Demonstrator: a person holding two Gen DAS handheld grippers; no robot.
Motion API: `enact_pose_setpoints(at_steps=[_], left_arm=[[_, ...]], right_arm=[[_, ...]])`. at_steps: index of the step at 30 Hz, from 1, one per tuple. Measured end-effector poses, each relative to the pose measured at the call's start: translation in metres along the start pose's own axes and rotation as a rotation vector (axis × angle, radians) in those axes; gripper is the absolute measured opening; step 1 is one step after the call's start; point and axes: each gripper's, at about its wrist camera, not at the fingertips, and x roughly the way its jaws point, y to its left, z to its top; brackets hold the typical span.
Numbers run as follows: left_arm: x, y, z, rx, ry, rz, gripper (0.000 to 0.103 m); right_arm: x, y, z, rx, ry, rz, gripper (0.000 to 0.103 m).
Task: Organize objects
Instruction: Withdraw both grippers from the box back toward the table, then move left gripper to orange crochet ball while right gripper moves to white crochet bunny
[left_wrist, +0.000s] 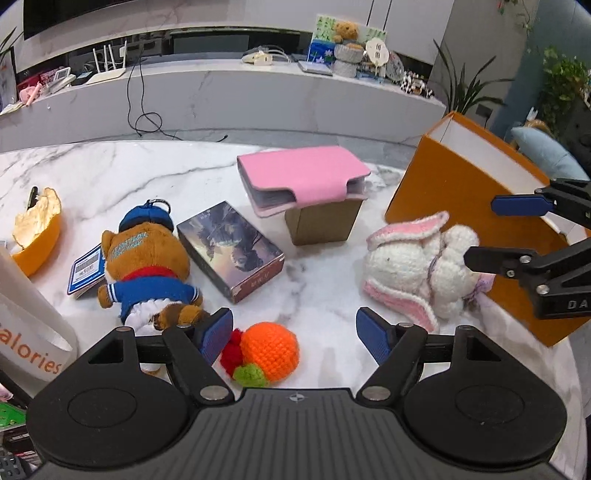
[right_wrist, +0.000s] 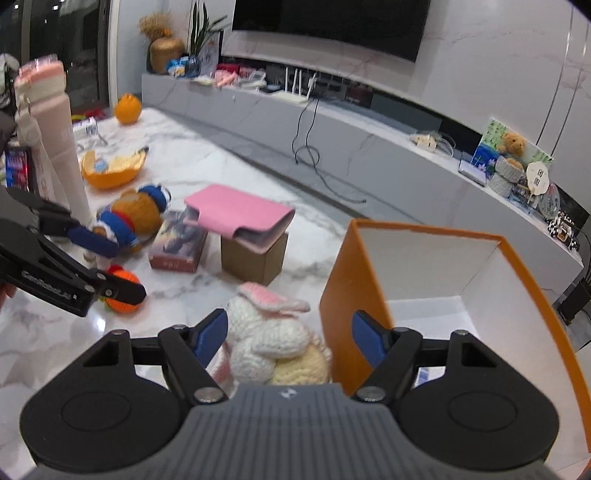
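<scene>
The crocheted white rabbit (right_wrist: 273, 339) lies on the marble counter (right_wrist: 55, 332), directly ahead of the right hand-held gripper (right_wrist: 288, 338) and low between its spread blue fingers (right_wrist: 210, 336), neither of which visibly touches it. It lies on its side with its pink-lined ears pointing away from this gripper, so its long axis seems to run roughly along the fingers rather than across them; the blur makes the exact tilt hard to judge. Just to the gripper's right, touching or nearly touching the rabbit, stands the open orange box (right_wrist: 354, 280) with its white interior showing, the likely place for the toys. The right finger sits in front of the box's near wall.

The left hand-held gripper (left_wrist: 293, 332) is also spread, holding nothing. The orange crocheted fruit (left_wrist: 271, 347) with its red and green bits lies between its fingers, close to the left one. From this gripper the rabbit lies ahead and to the right, clearly farther than from the right gripper, so the right hand is the nearer one for it and the left for the fruit.

Farther out from the left gripper lie a brown plush bear in a blue jacket (left_wrist: 147, 266) to the left, a printed card box (left_wrist: 229, 251) ahead, and beyond that a pink wallet (left_wrist: 303, 177) resting atop a small cardboard box (left_wrist: 325, 221). An orange peel (left_wrist: 35, 232) sits at the far left.
</scene>
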Motion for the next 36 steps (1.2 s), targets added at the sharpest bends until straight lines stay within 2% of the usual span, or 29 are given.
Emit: enact_pose_setpoints(at_steps=[8, 16, 22, 28, 30, 32, 34, 36], left_arm=[[0.009, 0.010, -0.002, -0.070, 0.045, -0.006, 0.087], [0.012, 0.005, -0.003, -0.041, 0.056, 0.029, 0.089], [0.015, 0.002, -0.005, -0.002, 0.068, 0.074, 0.090], [0.023, 0.001, -0.008, 0.001, 0.090, 0.081, 0.090], [0.024, 0.001, -0.009, 0.002, 0.097, 0.080, 0.088], [0.025, 0.002, -0.011, -0.004, 0.112, 0.074, 0.078], [0.026, 0.003, -0.011, -0.008, 0.129, 0.060, 0.073], [0.025, 0.002, -0.012, -0.003, 0.136, 0.048, 0.065]], right_arm=[[0.019, 0.012, -0.006, -0.028, 0.047, 0.006, 0.076], [0.033, 0.019, -0.011, -0.044, 0.082, 0.012, 0.077], [0.043, 0.026, -0.013, -0.084, 0.081, -0.026, 0.080], [0.053, 0.038, -0.017, -0.165, 0.081, -0.077, 0.085], [0.056, 0.041, -0.019, -0.192, 0.087, -0.099, 0.082], [0.056, 0.042, -0.018, -0.207, 0.097, -0.125, 0.074], [0.053, 0.037, -0.013, -0.180, 0.112, -0.111, 0.068], [0.050, 0.033, -0.010, -0.146, 0.138, -0.088, 0.067]])
